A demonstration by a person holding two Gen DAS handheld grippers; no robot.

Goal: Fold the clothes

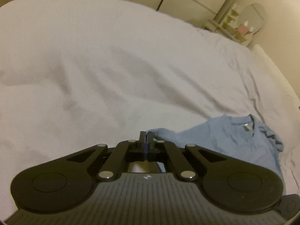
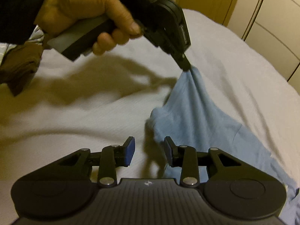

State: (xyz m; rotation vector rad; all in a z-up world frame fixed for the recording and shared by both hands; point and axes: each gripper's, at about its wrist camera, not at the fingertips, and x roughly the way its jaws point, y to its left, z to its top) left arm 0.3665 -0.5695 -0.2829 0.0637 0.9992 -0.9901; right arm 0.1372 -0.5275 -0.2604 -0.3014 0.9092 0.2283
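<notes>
**Spreading the blue T-shirt**

While pinched at one edge by the left gripper (image 2: 185,66), jaws fully closed on cloth, light-blue T-shirt (image 2: 196,116) trails toward lower right across the white bedsheet (image 2: 93,116).

Best done by closing the right gripper (image 2: 149,150), half open and empty, on the near hem, then drawing taut.

Only in left view: collar label (image 1: 246,126). Only in right: hand (image 2: 84,13), brown garment (image 2: 20,65) at left edge.

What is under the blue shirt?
The white bedsheet lies under the blue shirt, whose corner the left gripper lifts. Anything beneath the flat part is hidden.
</notes>
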